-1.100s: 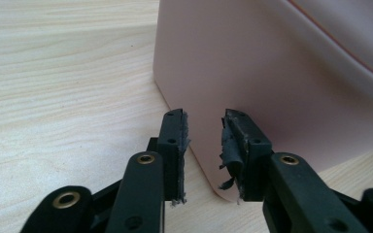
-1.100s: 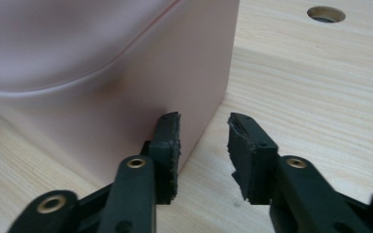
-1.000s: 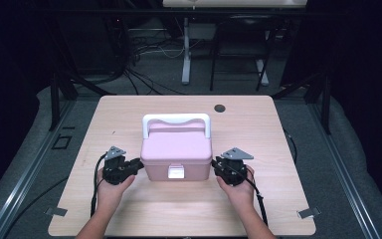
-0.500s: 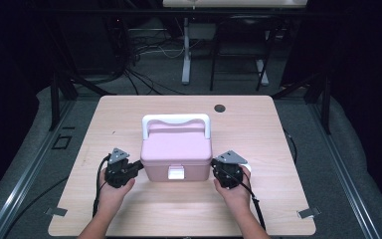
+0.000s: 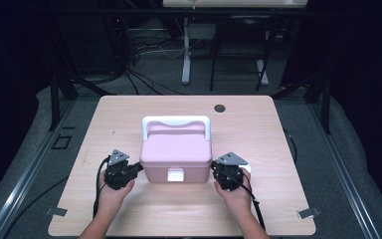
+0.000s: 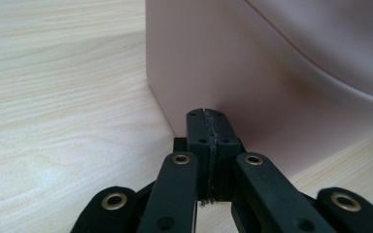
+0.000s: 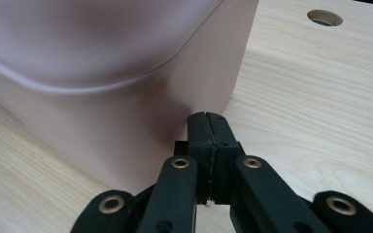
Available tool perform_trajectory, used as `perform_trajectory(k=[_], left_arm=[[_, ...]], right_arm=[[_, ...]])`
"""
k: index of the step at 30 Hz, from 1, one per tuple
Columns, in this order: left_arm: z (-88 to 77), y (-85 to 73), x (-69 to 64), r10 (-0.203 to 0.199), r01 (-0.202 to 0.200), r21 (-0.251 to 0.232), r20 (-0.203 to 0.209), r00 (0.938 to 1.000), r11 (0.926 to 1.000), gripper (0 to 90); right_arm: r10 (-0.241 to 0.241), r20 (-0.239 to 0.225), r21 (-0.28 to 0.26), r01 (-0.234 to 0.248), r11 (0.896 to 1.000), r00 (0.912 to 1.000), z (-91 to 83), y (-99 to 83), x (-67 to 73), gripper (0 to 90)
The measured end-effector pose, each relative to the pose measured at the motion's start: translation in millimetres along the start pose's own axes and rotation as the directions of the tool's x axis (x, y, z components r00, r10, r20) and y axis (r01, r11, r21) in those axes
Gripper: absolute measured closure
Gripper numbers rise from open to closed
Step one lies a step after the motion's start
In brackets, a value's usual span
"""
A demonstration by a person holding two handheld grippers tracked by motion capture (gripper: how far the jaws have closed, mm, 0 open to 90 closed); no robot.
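Both of your grippers have just been closing, and nothing sits between the jaws of either one. The left gripper now has its pads pressed flat together, its tip against the left wall of the box, low down near the front corner. The right gripper is the same: pads together on nothing, tip at the right wall of the box, again low and near the front.

A second ago the jaws stood partly apart beside the box; now they are blunt closed points. The box and your hands sit where they did. That reads as setting up to squeeze or steady the box between two closed tips rather than to pinch any part of it. Judged from this, you could push, slide or brace the box from both sides, but you hold nothing yet.

The box stands on the table, near the front edge and about midway between the left and right edges. Its lid is down and the white clasp at the front appears to lie flat, so you cannot tell what is inside. The white handle lies folded back over the rear of the lid. A round hole shows in the table near the back edge, well apart from the box.
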State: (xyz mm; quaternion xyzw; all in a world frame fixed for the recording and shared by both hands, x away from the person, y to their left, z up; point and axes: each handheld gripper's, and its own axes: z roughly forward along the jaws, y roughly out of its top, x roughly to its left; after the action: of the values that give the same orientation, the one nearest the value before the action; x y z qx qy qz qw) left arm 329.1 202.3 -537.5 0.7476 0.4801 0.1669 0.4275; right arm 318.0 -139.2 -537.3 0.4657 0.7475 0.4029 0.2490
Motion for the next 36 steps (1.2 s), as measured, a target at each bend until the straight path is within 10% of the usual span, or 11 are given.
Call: perform_trajectory(k=[36], left_arm=[[-25.6, -17.7, -23.7, 0.038, -0.04, 0.048, 0.041, 0.9985, 0.9981, 90.0]], right_arm=[[-0.021, 0.005, 0.042, 0.021, 0.999, 0.9998, -34.2, -17.3, 11.7, 90.0]])
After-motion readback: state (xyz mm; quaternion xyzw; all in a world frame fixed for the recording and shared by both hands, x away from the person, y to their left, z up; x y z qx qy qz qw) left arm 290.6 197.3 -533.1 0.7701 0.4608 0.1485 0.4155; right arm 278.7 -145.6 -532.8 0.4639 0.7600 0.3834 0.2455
